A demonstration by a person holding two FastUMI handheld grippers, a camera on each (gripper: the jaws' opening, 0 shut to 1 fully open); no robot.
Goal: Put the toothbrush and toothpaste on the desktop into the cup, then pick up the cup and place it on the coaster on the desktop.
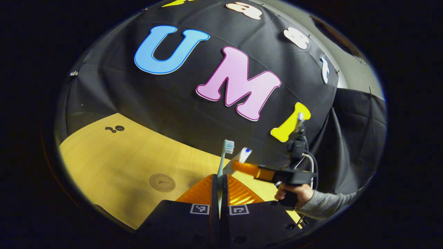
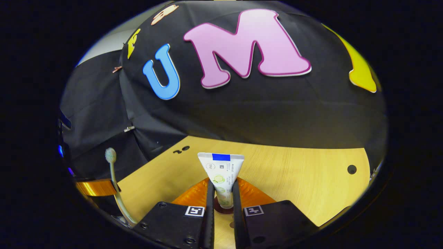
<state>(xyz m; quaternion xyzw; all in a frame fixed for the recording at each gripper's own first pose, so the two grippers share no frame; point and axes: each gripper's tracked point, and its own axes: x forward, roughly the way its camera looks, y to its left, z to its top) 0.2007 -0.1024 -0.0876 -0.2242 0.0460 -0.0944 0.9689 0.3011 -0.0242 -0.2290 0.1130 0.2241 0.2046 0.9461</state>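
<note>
My left gripper (image 1: 219, 177) is shut on the handle of a pale green toothbrush (image 1: 225, 155), which stands upright with its white bristled head on top, above the wooden desktop (image 1: 114, 155). A round brown coaster (image 1: 162, 182) lies on the desk to the left of that gripper. My right gripper (image 2: 221, 184) is shut on a white toothpaste tube (image 2: 221, 169), flat crimped end up. A dark round shape shows under the tube's lower end; I cannot tell what it is. In the right gripper view the left gripper (image 2: 98, 187) and toothbrush (image 2: 112, 169) appear at far left.
A hand (image 1: 294, 193) in a grey sleeve holds the right gripper (image 1: 247, 168) and the toothpaste (image 1: 242, 157), close to the toothbrush's right. The black cloth wall runs along the desk's far edge. Small dark holes (image 1: 116, 128) mark the desktop, with another hole (image 2: 352, 169) near its right side.
</note>
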